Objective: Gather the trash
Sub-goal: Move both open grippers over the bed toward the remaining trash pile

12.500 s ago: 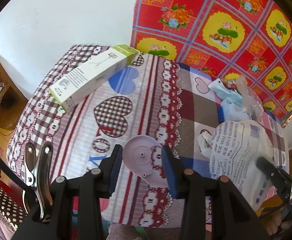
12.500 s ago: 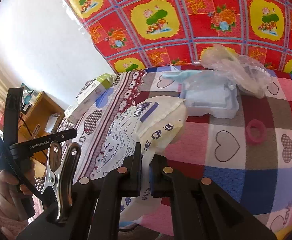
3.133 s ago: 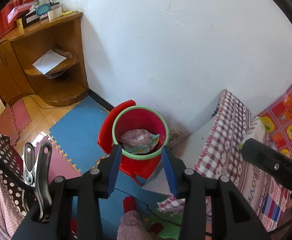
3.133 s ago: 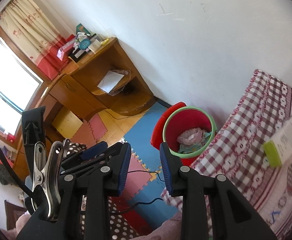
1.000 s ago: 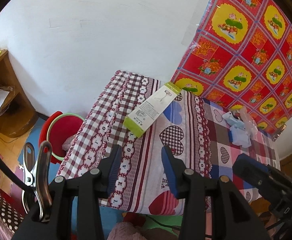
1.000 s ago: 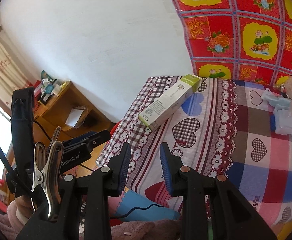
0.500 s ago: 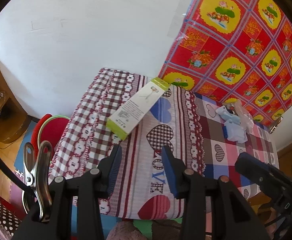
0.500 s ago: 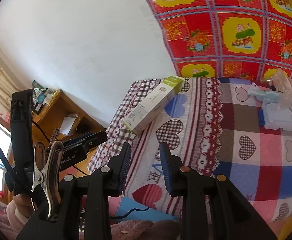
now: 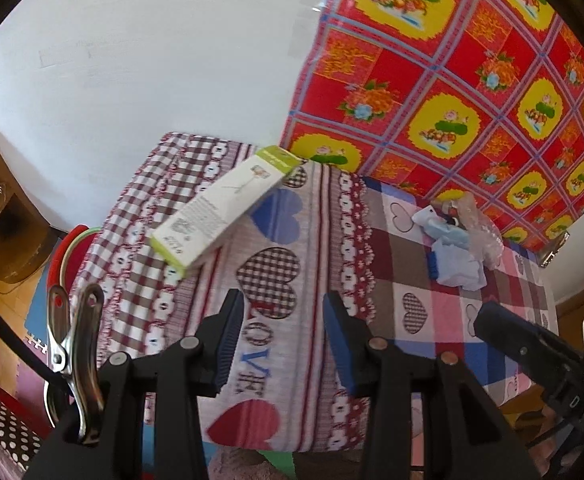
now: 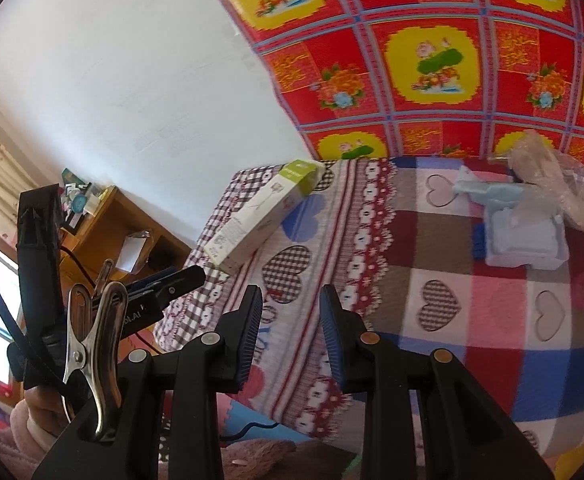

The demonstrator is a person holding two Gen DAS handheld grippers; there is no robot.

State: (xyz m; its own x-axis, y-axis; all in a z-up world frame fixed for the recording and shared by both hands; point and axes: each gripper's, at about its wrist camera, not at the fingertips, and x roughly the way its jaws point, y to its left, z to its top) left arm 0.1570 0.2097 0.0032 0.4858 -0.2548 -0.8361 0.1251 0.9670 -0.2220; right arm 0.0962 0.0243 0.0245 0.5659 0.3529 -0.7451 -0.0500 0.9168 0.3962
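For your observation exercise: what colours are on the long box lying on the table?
The long box is white with lime-green ends, clearest in the right wrist view.

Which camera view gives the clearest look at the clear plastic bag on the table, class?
The right wrist view: the clear plastic bag appears large there, its crinkles visible, lying against the pale blue tray. In the left wrist view the bag is small and far off, a crumpled patch near the table's back edge.

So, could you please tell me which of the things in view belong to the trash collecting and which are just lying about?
Part of the job:
- green and white carton on the table
- pale blue packaging
- crumpled clear plastic bag
- red bin on the floor beside the table
- left tongs and right tongs, both empty

Just lying about:
- heart-patterned tablecloth
- wooden shelf
- red floral wall cloth
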